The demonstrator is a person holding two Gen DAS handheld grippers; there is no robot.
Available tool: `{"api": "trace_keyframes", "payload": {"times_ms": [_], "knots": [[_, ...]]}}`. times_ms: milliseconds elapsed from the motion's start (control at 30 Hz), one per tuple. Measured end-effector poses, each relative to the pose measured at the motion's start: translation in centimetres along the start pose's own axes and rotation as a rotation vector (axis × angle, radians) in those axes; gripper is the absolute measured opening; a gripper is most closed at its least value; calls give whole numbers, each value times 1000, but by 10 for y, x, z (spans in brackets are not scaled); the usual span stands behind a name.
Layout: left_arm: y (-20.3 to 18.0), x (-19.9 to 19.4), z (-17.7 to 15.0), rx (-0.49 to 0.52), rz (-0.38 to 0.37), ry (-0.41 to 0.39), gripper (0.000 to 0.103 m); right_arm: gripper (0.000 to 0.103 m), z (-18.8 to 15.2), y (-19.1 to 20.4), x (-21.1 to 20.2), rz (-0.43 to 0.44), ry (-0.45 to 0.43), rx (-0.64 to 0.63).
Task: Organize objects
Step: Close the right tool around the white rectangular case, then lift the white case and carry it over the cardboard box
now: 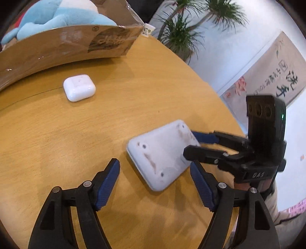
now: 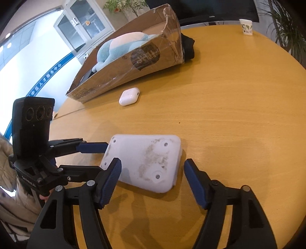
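Observation:
A flat white plastic case [image 1: 160, 153] [image 2: 145, 160] with screw holes and grimy marks lies on the round wooden table [image 1: 57, 143] [image 2: 229, 105]. My left gripper [image 1: 155, 165] [image 2: 104, 158] straddles one end of it, jaws open, with a gap showing at the left pad. From the other side my right gripper [image 2: 153, 162] [image 1: 188, 142] straddles the case too, open, its right pad clear of the edge. A white earbud case [image 1: 79, 87] [image 2: 129, 96] sits farther back. Behind it lies a torn cardboard box [image 1: 67, 46] [image 2: 124, 72] holding a blue plush toy [image 1: 57, 17] [image 2: 118, 47].
A paper cup [image 2: 246, 26] [image 1: 148, 30] stands at the far table edge. Something dark [image 2: 188, 47] lies behind the cardboard box. Potted plants [image 1: 181, 28] stand beyond the table. A person's light sleeve [image 2: 7, 172] shows at the left.

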State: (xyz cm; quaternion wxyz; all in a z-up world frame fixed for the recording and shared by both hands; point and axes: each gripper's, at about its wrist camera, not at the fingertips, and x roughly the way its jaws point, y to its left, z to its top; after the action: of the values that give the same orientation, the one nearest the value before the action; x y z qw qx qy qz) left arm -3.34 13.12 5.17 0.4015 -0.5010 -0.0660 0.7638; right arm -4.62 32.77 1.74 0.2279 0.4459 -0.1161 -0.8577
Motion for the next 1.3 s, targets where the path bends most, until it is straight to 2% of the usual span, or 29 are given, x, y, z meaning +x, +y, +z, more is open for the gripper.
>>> {"api": "trace_keyframes", "payload": {"times_ms": [33,100,133,333,700,833,1067,1200,1300], "knots": [[1,1,1,-7,-6,0,67,57,-1,-1,-1,1,-1,7],[0,3,1,-26,-9,-2,59,50,-3,-2,-3,-12,-3,20],[0,13,11,-28,-2,-5,57,48,-5,-2,-3,-10,-1,24],[11,6,-1,-47,14,-13,43,48,-13,4,-6,-21,-6,26],[10,18,-2,-26,40,-33,45,47,-18,12,-9,-45,-14,8],[9,18,-1,-23,49,-42,45,41,-18,18,-12,-63,-19,-11],[13,9,-6,-41,87,-60,45,41,-15,26,-7,-54,-6,-20],[17,9,-11,-69,78,-54,47,41,-13,32,-3,-59,10,-42],[16,9,-12,-54,88,-45,47,43,-13,36,-1,-66,20,-40]]}}
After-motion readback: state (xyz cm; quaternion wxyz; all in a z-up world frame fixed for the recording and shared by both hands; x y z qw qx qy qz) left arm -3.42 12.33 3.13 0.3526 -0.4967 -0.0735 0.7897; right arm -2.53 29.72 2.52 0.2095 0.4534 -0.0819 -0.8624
